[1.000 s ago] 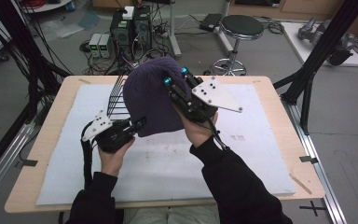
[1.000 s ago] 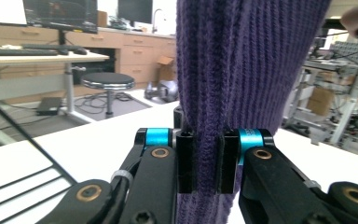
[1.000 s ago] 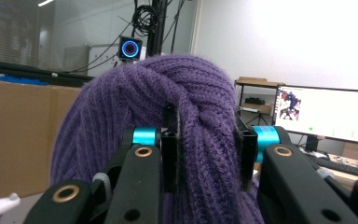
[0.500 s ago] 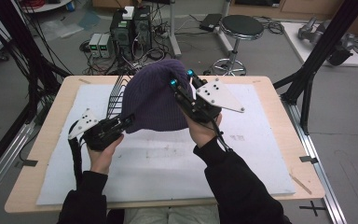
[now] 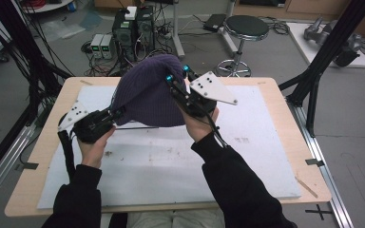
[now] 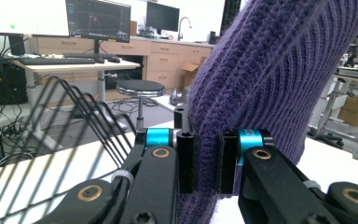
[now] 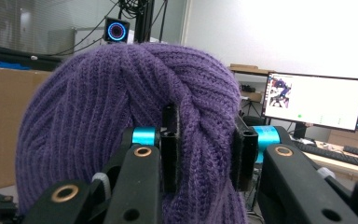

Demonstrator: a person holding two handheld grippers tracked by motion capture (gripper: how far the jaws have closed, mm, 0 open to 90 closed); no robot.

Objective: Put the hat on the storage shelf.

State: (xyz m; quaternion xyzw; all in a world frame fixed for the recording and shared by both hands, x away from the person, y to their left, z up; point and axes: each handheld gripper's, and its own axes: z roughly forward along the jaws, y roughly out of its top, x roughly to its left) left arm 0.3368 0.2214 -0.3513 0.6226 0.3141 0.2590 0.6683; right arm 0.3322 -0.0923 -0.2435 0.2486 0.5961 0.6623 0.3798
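Both grippers clamp the purple knit hat [image 5: 147, 95], held up above the white mat [image 5: 171, 156]: the left gripper [image 5: 116, 114] pinches its lower edge, the right gripper [image 5: 176, 80] its upper side. Since a second ago, the left gripper has slid outward, stretching the hat wider.

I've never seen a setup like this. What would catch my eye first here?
The big purple knitted hat, held up in the air above the far middle of the white-covered table. Two hand-held grippers pinch it: the left gripper clamps its lower edge, the right gripper squeezes a fold of knit higher up. Just behind the hat on the left stands a black wire rack.
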